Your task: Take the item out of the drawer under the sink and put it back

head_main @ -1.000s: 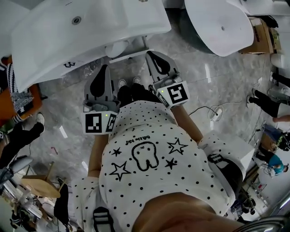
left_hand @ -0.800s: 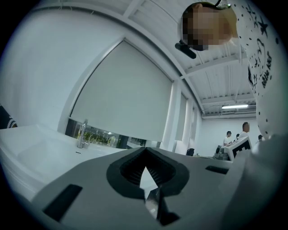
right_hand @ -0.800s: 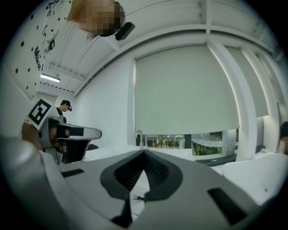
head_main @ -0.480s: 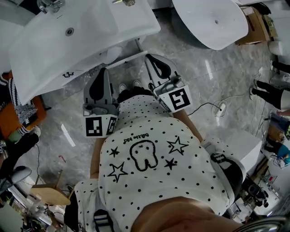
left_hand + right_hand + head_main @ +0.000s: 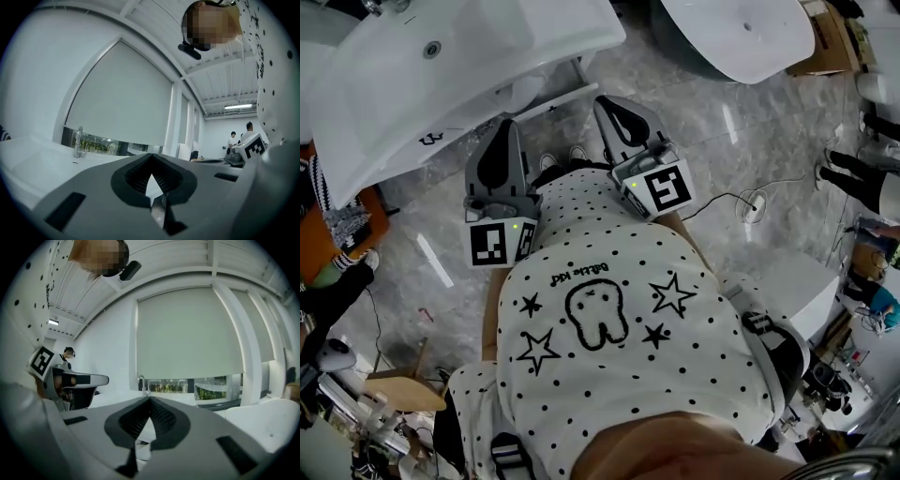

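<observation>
In the head view the white sink (image 5: 469,66) stands ahead of me at the top left. A white panel edge (image 5: 546,101) shows under its basin. I see no drawer item in any view. My left gripper (image 5: 503,129) is held level in front of my spotted shirt, jaws shut and empty, pointing at the sink's underside. Beside it to the right, my right gripper (image 5: 607,103) is also shut and empty. The left gripper view shows its closed tips (image 5: 151,157) and the tap (image 5: 78,140). The right gripper view shows its closed tips (image 5: 150,399) and the tap (image 5: 142,383).
A second white basin (image 5: 741,33) stands at the top right, with a cardboard box (image 5: 830,33) beyond it. A cable with a plug (image 5: 755,206) lies on the marble floor. A white box (image 5: 787,281) sits at my right. Other people stand at both edges.
The sink and the second basin have slid up and left in the head view. Both grippers stay shut and side by side before my chest, the right one slightly farther up the frame.
</observation>
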Demonstrator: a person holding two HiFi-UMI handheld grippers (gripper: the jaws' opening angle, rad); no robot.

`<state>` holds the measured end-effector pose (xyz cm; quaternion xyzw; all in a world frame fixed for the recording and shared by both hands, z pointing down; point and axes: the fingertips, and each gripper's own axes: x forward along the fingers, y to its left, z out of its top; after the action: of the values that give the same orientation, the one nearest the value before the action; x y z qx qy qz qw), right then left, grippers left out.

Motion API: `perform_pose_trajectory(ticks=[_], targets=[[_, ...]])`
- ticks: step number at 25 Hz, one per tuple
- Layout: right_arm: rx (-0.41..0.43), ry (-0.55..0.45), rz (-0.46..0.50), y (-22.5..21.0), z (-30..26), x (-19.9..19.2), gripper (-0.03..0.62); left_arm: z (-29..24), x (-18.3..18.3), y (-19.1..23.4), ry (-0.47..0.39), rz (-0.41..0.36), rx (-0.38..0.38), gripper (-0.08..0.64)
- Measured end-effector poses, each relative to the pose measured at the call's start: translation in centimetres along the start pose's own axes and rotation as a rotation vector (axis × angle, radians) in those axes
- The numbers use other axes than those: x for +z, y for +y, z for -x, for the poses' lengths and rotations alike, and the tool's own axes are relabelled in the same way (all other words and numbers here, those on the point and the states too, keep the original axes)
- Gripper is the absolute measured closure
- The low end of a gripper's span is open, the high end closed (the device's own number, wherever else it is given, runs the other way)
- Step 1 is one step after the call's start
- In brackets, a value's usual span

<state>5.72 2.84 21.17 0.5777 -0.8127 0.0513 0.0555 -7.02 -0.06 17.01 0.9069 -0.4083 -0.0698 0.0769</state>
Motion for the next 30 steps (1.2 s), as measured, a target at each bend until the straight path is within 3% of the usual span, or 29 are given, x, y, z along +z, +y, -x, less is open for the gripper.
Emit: perform_pose_trajectory(ticks=[5, 12, 21, 30], targets=[[0.024, 0.043, -0.003, 0.6, -0.5, -1.2, 0.581, 0.9, -3.0, -0.3, 0.121, 0.009, -0.008, 0.555], [0.101, 0.104, 0.038, 2.7, -1.7, -2.7, 0.581, 1.2, -4.2, -0.5, 0.176, 0.003, -0.01, 0.555], [0.162, 0.105, 0.072, 3.9, -2.2, -2.6, 0.581, 1.6, -3.8, 0.2, 0.157, 0.009, 0.026, 0.555], [0.166, 0.104, 0.063, 4.1, -2.2, -2.5, 0.581, 1.4, -3.9, 0.1, 0.16, 0.001, 0.014, 0.555]])
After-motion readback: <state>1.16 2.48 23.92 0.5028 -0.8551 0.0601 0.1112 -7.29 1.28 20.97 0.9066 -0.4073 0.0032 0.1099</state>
